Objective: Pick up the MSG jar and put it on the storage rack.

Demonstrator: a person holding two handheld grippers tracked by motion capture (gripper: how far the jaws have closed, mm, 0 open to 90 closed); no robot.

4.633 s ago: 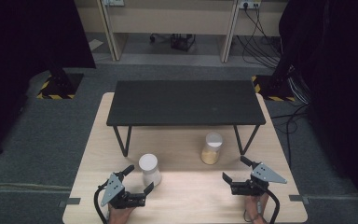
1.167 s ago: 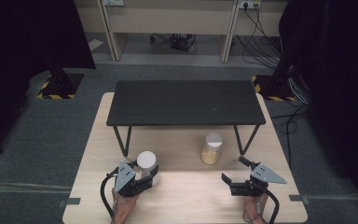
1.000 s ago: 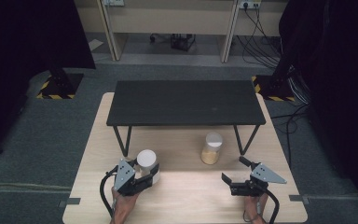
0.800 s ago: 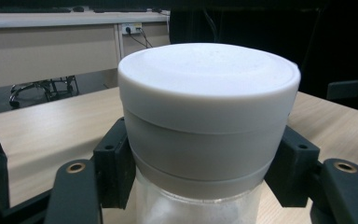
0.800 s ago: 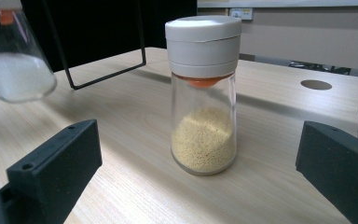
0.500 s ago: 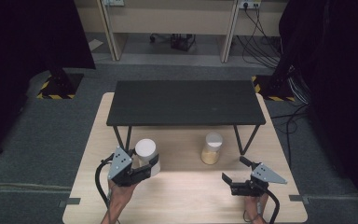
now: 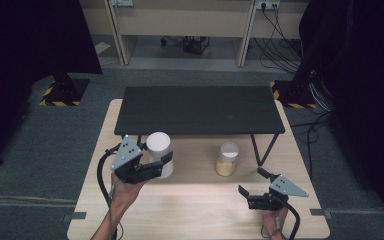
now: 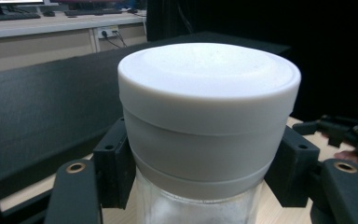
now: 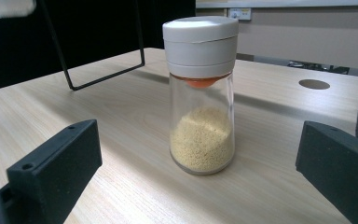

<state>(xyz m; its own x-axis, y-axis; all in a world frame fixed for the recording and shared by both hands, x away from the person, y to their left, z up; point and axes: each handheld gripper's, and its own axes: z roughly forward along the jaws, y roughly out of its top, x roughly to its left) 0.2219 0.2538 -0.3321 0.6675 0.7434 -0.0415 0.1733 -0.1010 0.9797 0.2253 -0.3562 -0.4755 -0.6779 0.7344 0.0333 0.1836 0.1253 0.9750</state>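
Above table: left gripper [image 7: 156,166] clamps white-lidded jar [image 7: 159,152] (lifted) | right gripper [image 7: 254,184] wide, empty

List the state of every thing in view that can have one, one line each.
White-lidded jar: lid on, upright, gripped just under the lid, raised off the table.
Jar of yellow grains: lid on, upright, about half full, standing free on the wooden table.
Left gripper: shut on the white-lidded jar.
Right gripper: open, empty, jaws either side of the grain jar but well short of it.
Black shelf: standing, nothing on top.
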